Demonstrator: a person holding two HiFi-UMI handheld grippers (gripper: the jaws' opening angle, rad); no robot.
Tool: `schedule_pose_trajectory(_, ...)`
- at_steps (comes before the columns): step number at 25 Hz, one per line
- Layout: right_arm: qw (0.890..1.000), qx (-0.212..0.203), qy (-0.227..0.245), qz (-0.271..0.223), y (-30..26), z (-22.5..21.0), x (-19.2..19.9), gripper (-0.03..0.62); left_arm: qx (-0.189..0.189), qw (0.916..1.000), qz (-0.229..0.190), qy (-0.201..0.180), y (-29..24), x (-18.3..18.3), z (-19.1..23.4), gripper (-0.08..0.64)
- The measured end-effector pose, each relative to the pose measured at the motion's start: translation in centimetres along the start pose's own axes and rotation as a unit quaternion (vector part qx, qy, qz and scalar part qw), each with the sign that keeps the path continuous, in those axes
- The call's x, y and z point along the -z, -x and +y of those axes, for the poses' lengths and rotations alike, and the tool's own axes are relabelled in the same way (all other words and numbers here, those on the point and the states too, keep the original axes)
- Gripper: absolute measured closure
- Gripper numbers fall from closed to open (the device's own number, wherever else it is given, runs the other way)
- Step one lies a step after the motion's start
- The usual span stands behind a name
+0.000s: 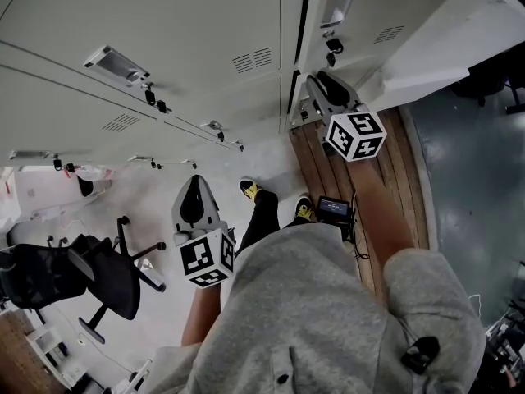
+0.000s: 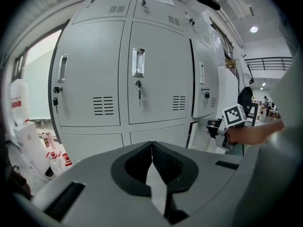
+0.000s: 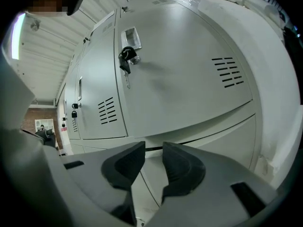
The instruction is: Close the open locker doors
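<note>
Held left tongs (image 2: pixel 151 145) shut, empty, well back from the closed lockers (image 2: pixel 158 86). Further right, held right tongs (image 3: pixel 152 151) partly open, nothing between, just before a locker door (image 3: pixel 184 79) with a key (image 3: pixel 126 63) in its lock.

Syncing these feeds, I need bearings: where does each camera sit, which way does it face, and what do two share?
Head view: on the person's head, looking steeply down the lockers to the floor; shows left claw, right claw, forearms, sweatshirt, shoes.
Left gripper view: on the left claw, facing locker fronts; its jaws meet at the tips.
Right gripper view: on the right claw, close to a keyed locker door; jaws apart, empty.
Shared: head and left gripper views both show the right claw.
</note>
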State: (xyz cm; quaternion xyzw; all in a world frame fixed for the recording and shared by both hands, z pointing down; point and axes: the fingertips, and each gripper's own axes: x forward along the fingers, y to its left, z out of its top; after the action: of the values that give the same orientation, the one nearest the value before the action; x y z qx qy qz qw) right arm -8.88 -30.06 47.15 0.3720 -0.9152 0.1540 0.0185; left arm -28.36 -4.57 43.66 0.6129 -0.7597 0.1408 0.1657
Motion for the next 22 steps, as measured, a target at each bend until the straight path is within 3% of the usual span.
schedule_pose_trajectory(14,1.000,0.001,-0.008,-0.001,-2.2,-0.6,-0.3,0.485,-0.005,1.0000,0.006,0.000,-1.2,-0.3,0.4,0.549)
schedule_pose_trajectory(22,1.000,0.023,0.002,-0.002,-2.2,-1.0,-0.3,0.488,0.006,0.9999,0.003,-0.010,-1.7,-0.7,-0.5,0.549)
